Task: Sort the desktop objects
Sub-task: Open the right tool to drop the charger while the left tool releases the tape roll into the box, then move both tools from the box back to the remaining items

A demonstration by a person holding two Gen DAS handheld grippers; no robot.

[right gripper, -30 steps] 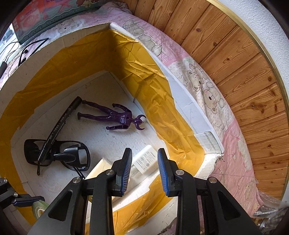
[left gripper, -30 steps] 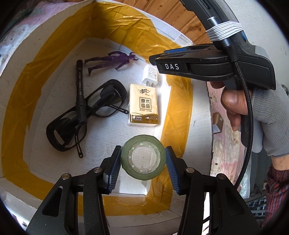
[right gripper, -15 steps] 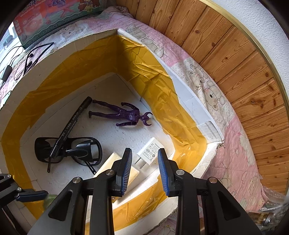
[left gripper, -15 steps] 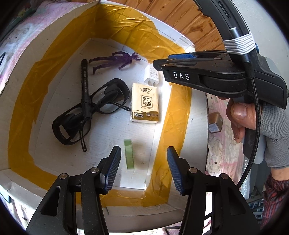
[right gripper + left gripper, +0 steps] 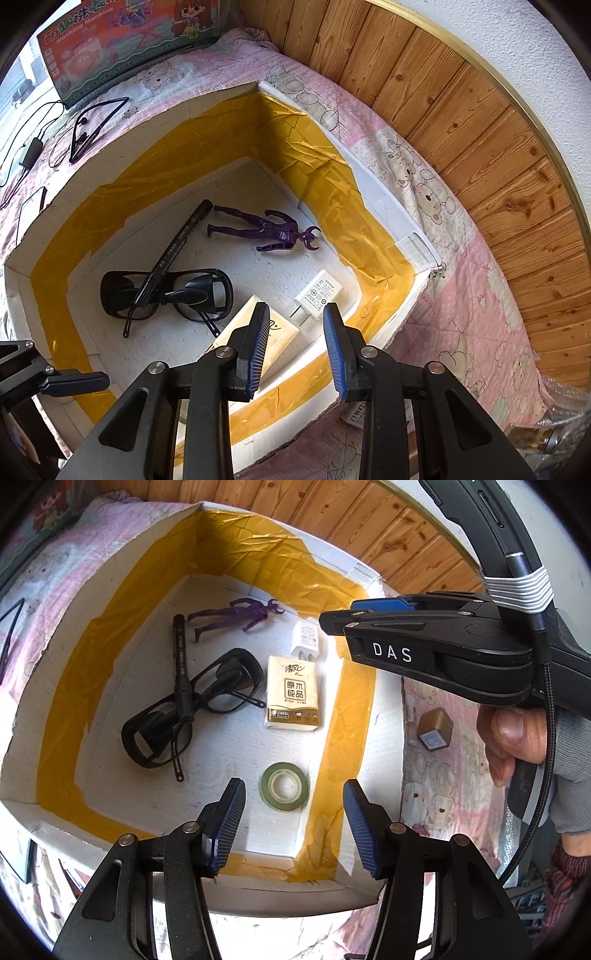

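Observation:
A green tape roll (image 5: 284, 790) lies flat on the floor of the white box with yellow-taped walls (image 5: 110, 635), below my left gripper (image 5: 293, 782). Its jaws are opening and nothing is between them. Also in the box are a tissue pack (image 5: 293, 692), a white charger (image 5: 304, 640), black glasses (image 5: 192, 709), a black marker (image 5: 181, 657) and a purple figure (image 5: 236, 614). My right gripper (image 5: 296, 308) hovers over the charger (image 5: 319, 291) and the tissue pack (image 5: 273, 332), its jaws drawn close and empty.
The box rests on a pink patterned cloth (image 5: 424, 177) against a wood-panelled wall (image 5: 461, 110). A small brown box (image 5: 436, 729) lies outside to the right. Black earphones and cables (image 5: 88, 125) and a colourful toy carton (image 5: 122, 40) lie beyond the far wall.
The left gripper opened and let the tape roll go; it dropped into the box and now lies flat. Both grippers drew back upward, so more of the box shows.

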